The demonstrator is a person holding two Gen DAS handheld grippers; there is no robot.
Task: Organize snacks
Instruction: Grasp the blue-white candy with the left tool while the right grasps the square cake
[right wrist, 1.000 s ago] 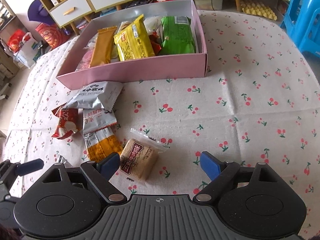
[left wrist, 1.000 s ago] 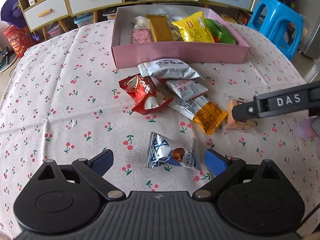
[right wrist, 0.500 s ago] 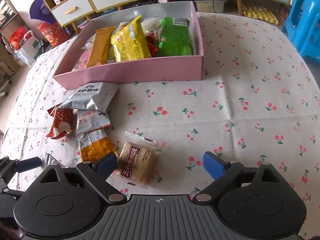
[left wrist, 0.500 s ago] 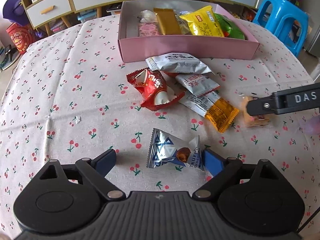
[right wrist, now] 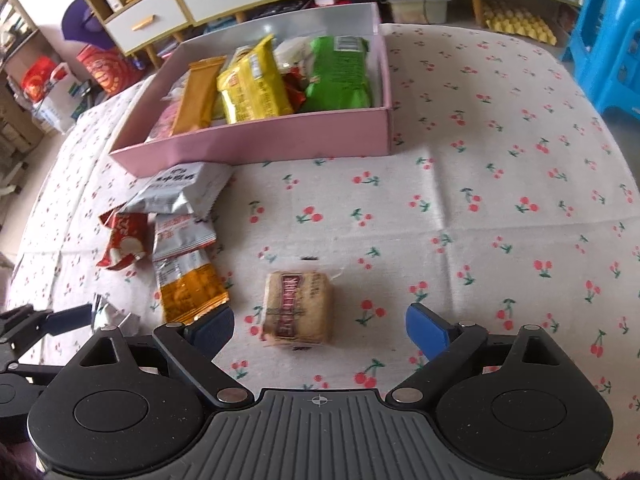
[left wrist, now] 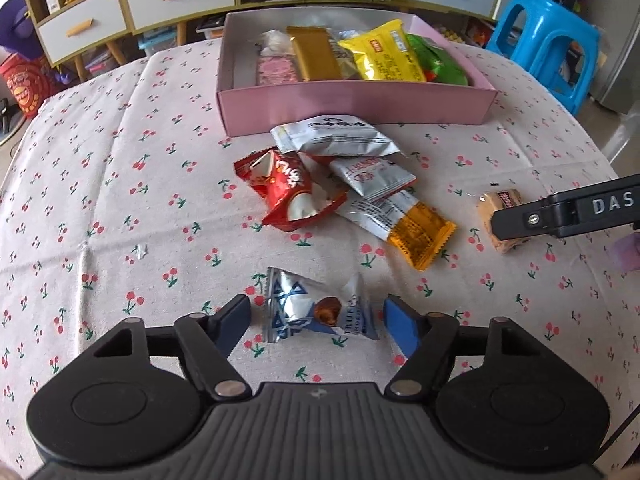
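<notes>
Both grippers were spread, nothing pinched. Truffle pkt point(left wrist: 320, 312) was bracketed by L gripper point(left wrist: 318, 320), long axis across the gap; biscuit pkt point(right wrist: 300, 308) likewise by R gripper point(right wrist: 320, 328), toward tablecloth's point(right wrist: 500, 200) near edge.

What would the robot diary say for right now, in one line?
left gripper: open around truffle candy | right gripper: open around biscuit pack | neither gripped

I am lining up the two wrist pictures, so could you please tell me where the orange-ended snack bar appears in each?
Left wrist view: the orange-ended snack bar lies right of centre, just right of the red packet.
Right wrist view: it sits lower left, just beyond the right tongs' left fingertip.
Shared landmark: the pink box, at top centre in the left view and upper left of centre in the right.
</notes>
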